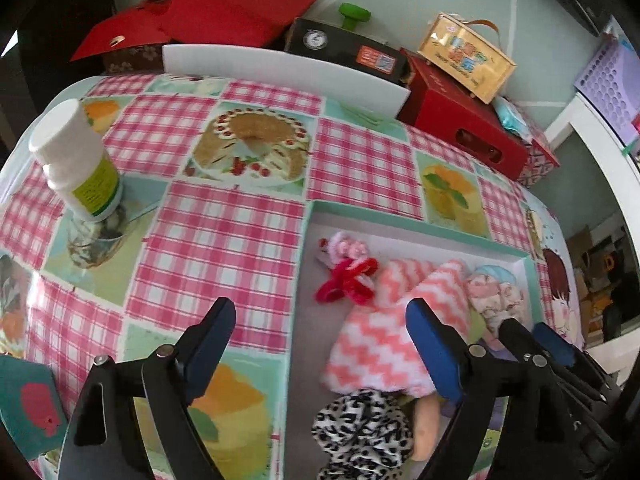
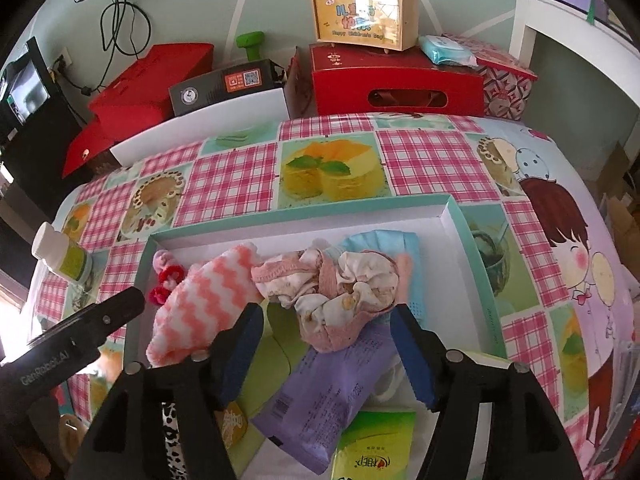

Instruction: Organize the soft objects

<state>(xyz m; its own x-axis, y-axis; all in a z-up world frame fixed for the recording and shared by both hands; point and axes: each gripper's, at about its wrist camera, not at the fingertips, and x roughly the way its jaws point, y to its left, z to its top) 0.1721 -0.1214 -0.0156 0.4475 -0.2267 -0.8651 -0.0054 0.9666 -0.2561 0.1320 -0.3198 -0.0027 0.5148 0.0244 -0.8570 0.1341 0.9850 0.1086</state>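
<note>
A shallow teal-rimmed box (image 1: 360, 211) (image 2: 304, 207) lies on the checked tablecloth and holds soft items. Among them are a pink-and-white zigzag fluffy cloth (image 1: 376, 344) (image 2: 200, 300), a red scrunchie (image 1: 344, 284) (image 2: 166, 280), a leopard-print scrunchie (image 1: 360, 432), a crumpled floral cloth (image 2: 344, 292), a blue mask (image 2: 384, 244) and a purple packet (image 2: 332, 392). My left gripper (image 1: 320, 306) stands open over the box's left edge, its right finger beside the zigzag cloth. My right gripper (image 2: 326, 314) is open, and the floral cloth lies loose between its fingers.
A white bottle (image 1: 76, 160) (image 2: 60, 256) stands on the table to the left. At the back sit a white board (image 1: 280, 68), red boxes (image 2: 396, 84) and a yellow case (image 2: 364, 16). A green packet (image 2: 376, 448) lies near my right gripper's base.
</note>
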